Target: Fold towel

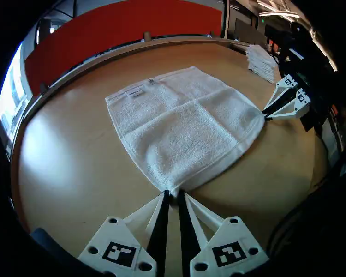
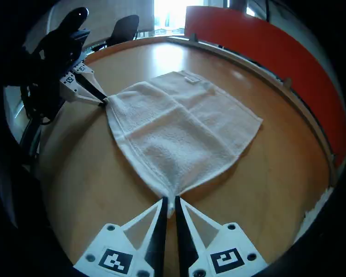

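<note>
Your left gripper (image 1: 173, 194), bottom centre, is closed tight on one corner of the white terry towel (image 1: 182, 124); your right gripper (image 2: 170, 201) likewise pinches another corner.

Wooden table (image 1: 71, 152), red partition (image 1: 127, 27), stacked cloths (image 1: 261, 62)

Left claw (image 1: 173, 193) and right claw (image 2: 170, 201) both clamp towel (image 1: 182, 120) corners.

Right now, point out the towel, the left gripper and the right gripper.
towel (image 1: 182, 120), left gripper view, middle of the cloth.
left gripper (image 1: 173, 194), left gripper view, between its fingertips.
right gripper (image 2: 170, 201), right gripper view, between its fingertips.
</note>
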`<state>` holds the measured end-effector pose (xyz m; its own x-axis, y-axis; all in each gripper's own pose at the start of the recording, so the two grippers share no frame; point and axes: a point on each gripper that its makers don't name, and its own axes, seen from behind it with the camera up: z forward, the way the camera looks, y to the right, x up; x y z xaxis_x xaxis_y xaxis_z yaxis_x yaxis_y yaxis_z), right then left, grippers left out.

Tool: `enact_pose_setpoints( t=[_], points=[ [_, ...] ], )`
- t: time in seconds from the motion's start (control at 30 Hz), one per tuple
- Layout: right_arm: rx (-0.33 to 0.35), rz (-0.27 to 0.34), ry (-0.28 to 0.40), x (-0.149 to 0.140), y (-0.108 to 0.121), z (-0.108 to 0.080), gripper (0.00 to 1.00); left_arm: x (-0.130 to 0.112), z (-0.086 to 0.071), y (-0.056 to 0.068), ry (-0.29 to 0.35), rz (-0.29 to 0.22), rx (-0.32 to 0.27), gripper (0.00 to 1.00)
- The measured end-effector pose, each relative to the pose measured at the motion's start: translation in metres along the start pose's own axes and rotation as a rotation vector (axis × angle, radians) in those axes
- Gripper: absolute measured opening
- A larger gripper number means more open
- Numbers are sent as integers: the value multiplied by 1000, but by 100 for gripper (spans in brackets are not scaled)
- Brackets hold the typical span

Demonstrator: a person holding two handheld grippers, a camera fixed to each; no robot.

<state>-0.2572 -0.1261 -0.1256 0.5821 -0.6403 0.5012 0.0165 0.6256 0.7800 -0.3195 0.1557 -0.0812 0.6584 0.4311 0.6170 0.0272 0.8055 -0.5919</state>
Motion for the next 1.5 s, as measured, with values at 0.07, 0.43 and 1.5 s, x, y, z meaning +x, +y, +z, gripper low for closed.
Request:
enact_pose_setpoints(
  t=[0.07, 0.43, 1.5],
  points=[
    [-4, -10, 4, 1, -1, 0, 11, 0, 0, 0, 0, -4, 2, 14],
    [-10, 20, 29, 10, 4, -8, 10, 6, -5, 2, -2, -40, -5, 13],
    [-21, 22, 186, 78, 11, -88, 10, 68, -83, 3, 60, -132, 15, 13]
  ],
)
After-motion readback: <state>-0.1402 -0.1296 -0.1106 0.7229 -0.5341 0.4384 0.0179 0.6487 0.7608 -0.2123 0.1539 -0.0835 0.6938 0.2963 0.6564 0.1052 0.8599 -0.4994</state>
